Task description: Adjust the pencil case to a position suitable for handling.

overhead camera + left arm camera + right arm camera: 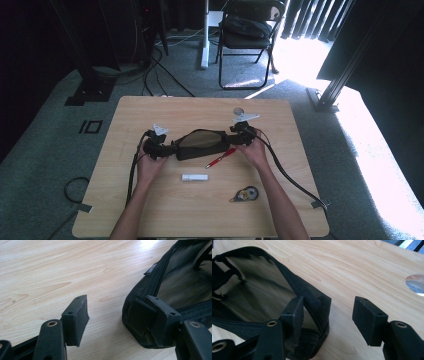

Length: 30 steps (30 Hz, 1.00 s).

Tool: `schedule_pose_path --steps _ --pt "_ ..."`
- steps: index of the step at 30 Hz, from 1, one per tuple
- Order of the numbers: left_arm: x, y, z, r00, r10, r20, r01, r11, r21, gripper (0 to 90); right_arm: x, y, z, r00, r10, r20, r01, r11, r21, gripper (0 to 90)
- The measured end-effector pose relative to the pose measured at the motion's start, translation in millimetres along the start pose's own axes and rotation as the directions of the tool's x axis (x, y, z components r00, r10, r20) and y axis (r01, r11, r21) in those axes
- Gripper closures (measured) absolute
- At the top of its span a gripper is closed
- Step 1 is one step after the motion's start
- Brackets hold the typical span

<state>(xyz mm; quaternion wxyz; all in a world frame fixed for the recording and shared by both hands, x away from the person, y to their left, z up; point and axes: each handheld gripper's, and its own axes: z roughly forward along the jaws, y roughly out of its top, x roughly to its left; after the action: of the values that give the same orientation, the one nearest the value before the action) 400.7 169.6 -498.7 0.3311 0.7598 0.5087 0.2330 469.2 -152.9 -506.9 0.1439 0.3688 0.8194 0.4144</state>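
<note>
At opposite pouch (201, 144) ends, both hands (150, 167) (256, 152) level their grippers (161, 146) (241, 131).

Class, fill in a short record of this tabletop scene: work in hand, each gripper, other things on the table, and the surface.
Work in hand: black mesh pouch, unzipped, mouth open
Left gripper: jaws open, one pad against the pouch's end
Right gripper: jaws open, one pad inside the pouch's other end
Other things: red pen, white stick, tape dispenser
Surface: wooden table
</note>
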Motion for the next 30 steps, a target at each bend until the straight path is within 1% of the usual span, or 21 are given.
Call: schedule_pose_path --steps 2,3,8,12,15,18,21,27,30 --pt "-2.3 1.1 1.3 1.0 0.005 0.006 -0.005 1.0 0.0 37.1 0.4 -6.0 -7.2 0.9998 0.016 -0.014 -0.016 1.0 -0.01 42.0" --pt "-3.3 1.6 1.6 0.9999 0.008 0.007 -0.008 1.0 0.002 37.1 1.0 -9.2 -10.7 0.9998 0.013 -0.017 -0.013 1.0 -0.003 41.8" --pt "-9.8 2.3 3.7 0.9994 0.015 0.031 -0.015 0.9999 -0.001 37.1 6.5 -23.2 -27.2 0.9996 -0.002 -0.027 0.002 1.0 -0.001 42.0" --pt "-16.3 2.2 3.6 0.9986 0.03 0.043 -0.03 0.9995 -0.003 37.1 11.4 -33.3 -37.4 0.9995 -0.009 -0.032 0.009 1.0 0.005 42.1" --pt "-21.3 1.9 3.6 0.9975 0.041 0.057 -0.041 0.9991 -0.006 37.1 17.6 -41.9 -46.2 0.9995 -0.018 -0.026 0.018 1.0 -0.001 42.1" --pt "-26.4 0.7 3.6 0.9963 0.047 0.072 -0.046 0.9989 -0.011 37.1 24.0 -50.4 -52.6 0.999 -0.042 -0.016 0.042 0.999 0.002 41.7" --pt "-31.9 -1.0 3.6 0.9947 0.052 0.089 -0.051 0.9986 -0.017 37.1 29.0 -57.8 -58.5 0.9988 -0.048 -0.007 0.048 0.999 0.001 41.2" --pt "-40.9 -2.0 5.1 0.9915 0.068 0.111 -0.066 0.9975 -0.024 37.1 31.1 -68.5 -69.7 0.9991 -0.043 -0.007 0.042 0.999 -0.015 40.8" --pt "-43.5 -1.6 5.5 0.9915 0.07 0.109 -0.068 0.9973 -0.028 36.7 30.0 -69.6 -73.9 0.9992 -0.039 -0.006 0.038 0.999 -0.031 39.9"
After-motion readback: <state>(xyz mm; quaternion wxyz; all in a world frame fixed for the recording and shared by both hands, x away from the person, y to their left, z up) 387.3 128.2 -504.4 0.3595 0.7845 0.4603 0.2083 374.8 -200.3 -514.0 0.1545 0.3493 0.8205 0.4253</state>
